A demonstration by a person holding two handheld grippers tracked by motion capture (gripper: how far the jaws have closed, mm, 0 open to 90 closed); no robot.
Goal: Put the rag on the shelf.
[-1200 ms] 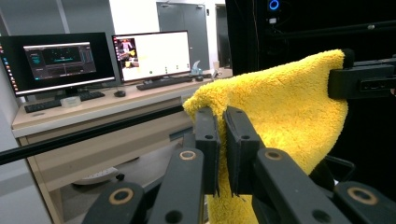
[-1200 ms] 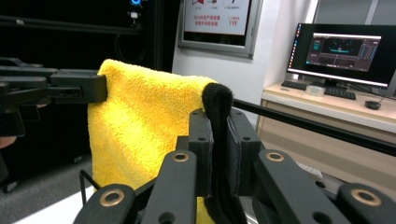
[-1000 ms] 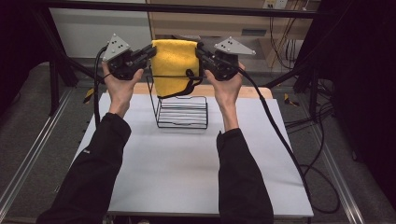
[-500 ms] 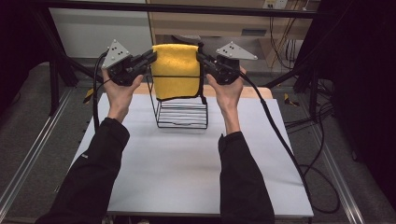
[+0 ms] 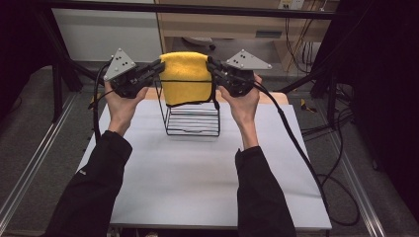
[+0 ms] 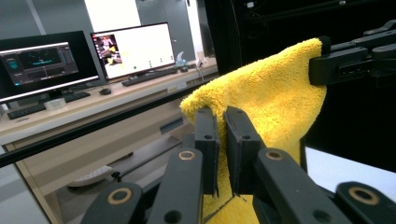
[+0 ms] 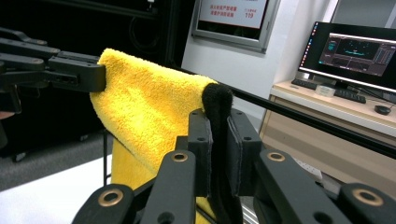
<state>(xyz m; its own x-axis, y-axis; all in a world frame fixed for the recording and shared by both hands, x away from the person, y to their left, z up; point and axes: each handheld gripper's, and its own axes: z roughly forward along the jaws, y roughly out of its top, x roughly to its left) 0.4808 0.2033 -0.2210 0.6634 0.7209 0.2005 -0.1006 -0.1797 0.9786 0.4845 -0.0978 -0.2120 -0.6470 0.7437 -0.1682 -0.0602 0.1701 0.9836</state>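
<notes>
A yellow towel (image 5: pixel 185 79) with a black edge hangs stretched between my two grippers above a black wire rack (image 5: pixel 192 116) on the white table (image 5: pixel 197 173). My left gripper (image 5: pixel 159 66) is shut on the towel's left top corner, and the yellow towel (image 6: pixel 266 98) folds into its jaws in the left gripper view. My right gripper (image 5: pixel 211 64) is shut on the right top corner; the towel (image 7: pixel 149 116) with its black hem (image 7: pixel 217 100) sits pinched between the jaws in the right gripper view. The towel's lower edge hangs in front of the rack's upper part.
A black frame bar (image 5: pixel 197 9) crosses above the far table edge. Behind it stands a wooden desk (image 6: pixel 93 112) with monitors (image 6: pixel 130 46) and keyboards. Cables (image 5: pixel 306 148) trail off the table's right side.
Both grippers have risen and moved away from me with the towel, which now hangs flatter and higher over the rack.
</notes>
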